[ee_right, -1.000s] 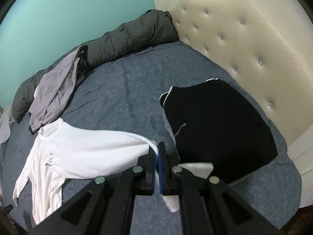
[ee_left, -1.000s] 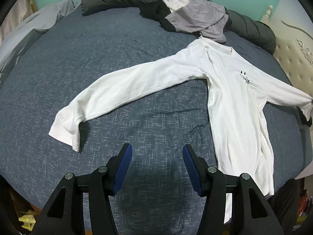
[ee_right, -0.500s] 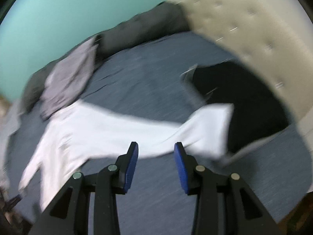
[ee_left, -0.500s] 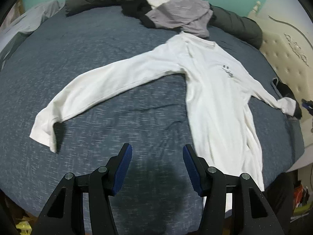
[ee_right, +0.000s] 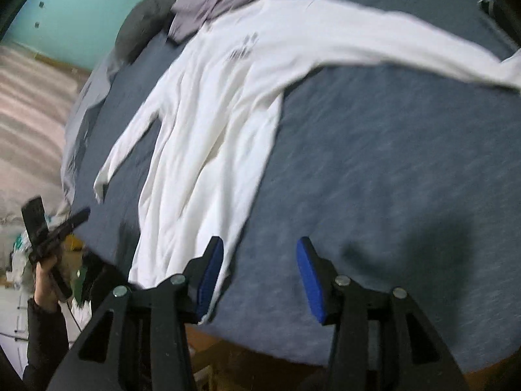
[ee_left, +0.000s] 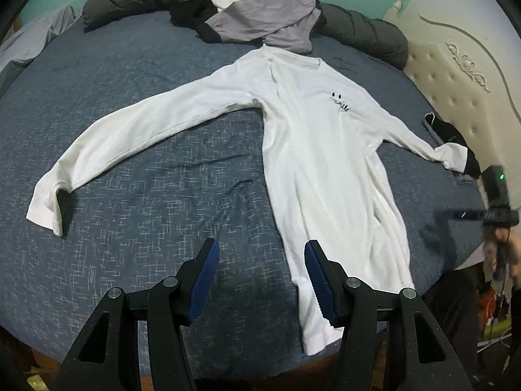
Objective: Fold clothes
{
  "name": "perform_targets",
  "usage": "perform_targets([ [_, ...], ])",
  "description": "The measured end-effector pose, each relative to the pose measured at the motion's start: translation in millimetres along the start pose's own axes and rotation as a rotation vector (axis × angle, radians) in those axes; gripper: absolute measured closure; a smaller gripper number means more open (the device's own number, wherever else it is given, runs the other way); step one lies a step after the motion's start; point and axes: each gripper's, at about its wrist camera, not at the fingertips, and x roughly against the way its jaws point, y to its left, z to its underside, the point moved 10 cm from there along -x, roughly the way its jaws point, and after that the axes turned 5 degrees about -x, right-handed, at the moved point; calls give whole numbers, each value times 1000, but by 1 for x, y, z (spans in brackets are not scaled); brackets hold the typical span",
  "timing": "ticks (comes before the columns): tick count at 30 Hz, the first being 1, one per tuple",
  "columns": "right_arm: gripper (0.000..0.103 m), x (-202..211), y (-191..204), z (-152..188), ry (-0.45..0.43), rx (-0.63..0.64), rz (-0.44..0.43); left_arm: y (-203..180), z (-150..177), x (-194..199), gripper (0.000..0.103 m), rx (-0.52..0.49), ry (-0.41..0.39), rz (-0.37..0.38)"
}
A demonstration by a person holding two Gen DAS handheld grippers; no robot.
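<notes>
A white long-sleeved shirt point(ee_left: 312, 137) lies face up on the blue-grey bed point(ee_left: 130, 104), both sleeves spread out. My left gripper point(ee_left: 260, 277) hovers open over bare sheet, its right finger just left of the shirt's hem. In the right wrist view the shirt point(ee_right: 208, 114) is blurred. My right gripper point(ee_right: 260, 273) hangs near the bed's front edge, just right of the hem. Its jaws are opening, with only sheet between them. A hand holds the left gripper point(ee_right: 52, 238) at the lower left of that view.
A pile of grey, black and white clothes point(ee_left: 270, 19) lies by the collar against a rolled dark duvet point(ee_left: 136, 0). A black garment point(ee_left: 449, 130) lies under the right cuff. A tufted cream headboard point(ee_left: 456, 75) stands at the right.
My right gripper has let go of the right sleeve cuff, opened, and swung down toward the shirt's hem at the bed's edge. The left gripper has drifted right, closer to the hem.
</notes>
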Motion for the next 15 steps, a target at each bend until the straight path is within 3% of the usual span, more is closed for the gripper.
perform_targets([
  [10, 56, -69, 32, 49, 144, -28, -17, -2, 7, 15, 44, 20, -35, 31],
  [15, 56, -83, 38, 55, 150, -59, -55, 2, 9, 21, 44, 22, -43, 24],
])
